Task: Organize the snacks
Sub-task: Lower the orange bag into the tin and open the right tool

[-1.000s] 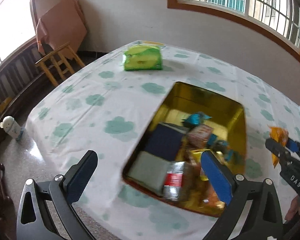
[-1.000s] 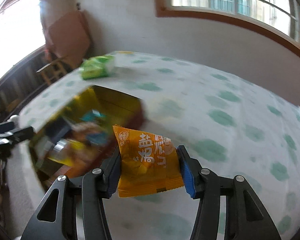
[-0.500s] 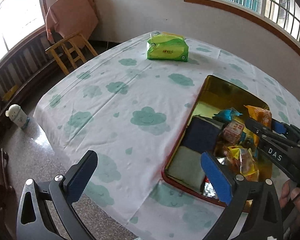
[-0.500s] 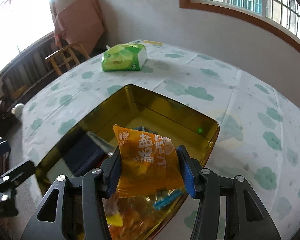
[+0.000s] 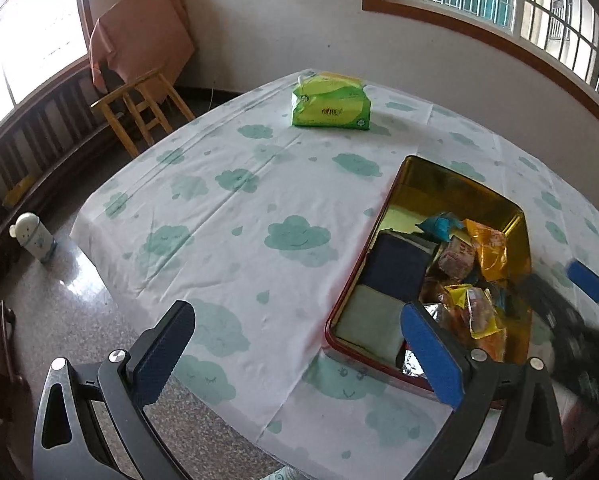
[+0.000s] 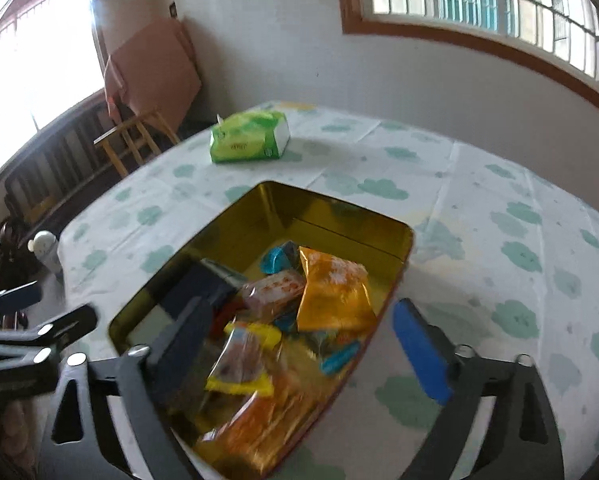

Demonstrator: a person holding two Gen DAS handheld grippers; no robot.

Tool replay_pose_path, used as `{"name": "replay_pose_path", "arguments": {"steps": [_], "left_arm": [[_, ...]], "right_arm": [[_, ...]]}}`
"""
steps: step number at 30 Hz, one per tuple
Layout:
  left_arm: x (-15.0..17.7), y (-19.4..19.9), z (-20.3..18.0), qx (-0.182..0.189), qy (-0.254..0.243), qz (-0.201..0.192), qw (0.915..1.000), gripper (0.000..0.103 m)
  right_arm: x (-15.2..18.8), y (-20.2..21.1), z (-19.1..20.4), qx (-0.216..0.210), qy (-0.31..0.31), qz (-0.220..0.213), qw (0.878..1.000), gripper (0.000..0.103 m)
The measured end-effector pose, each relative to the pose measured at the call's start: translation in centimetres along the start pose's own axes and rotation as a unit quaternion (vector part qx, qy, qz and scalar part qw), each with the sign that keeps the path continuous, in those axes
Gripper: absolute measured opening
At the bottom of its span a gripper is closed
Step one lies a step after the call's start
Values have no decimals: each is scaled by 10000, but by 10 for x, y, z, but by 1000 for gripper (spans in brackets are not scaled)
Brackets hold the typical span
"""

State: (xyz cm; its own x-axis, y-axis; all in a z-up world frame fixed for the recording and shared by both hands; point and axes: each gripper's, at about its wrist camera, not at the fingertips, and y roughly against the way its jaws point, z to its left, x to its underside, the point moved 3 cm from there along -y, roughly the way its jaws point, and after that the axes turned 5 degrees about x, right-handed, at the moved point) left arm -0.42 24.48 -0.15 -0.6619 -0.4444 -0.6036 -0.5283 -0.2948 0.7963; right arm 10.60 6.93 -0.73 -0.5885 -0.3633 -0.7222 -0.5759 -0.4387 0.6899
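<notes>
Orange snack packet (image 6: 333, 296) is lying in the gold tin (image 6: 399, 254) among other wrapped snacks, free of both tools. The right gripper (image 6: 299, 342) is opening its jaws with nothing pinched; the left gripper (image 5: 295, 352) is hanging open and empty. The drop-off step is apparently finishing; the next move calls for locating any remaining loose snack.

Both wrist cameras look steeply down along their fingers from close above the table (image 5: 259, 200). The left view sits beside the gold tin's (image 5: 459, 188) left edge; the right view hangs over its near end. Both share the tin (image 6: 339, 216) and green tissue pack (image 6: 251, 140).
</notes>
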Motion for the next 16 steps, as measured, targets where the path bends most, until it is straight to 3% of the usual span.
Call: {"name": "replay_pose_path", "arguments": {"steps": [5,10,16], "left_arm": [[1,5,-5,44,-88,-36,9999,102],[7,9,-14,136,-177,5,9998,102],[16,10,-31,298,-483,85,9984,102]], "right_arm": [[26,27,4,150,-8,109,9998,103],[49,23,16,136,189,435,9988,103],[58,25,20,133,342,417,9985,103]]}}
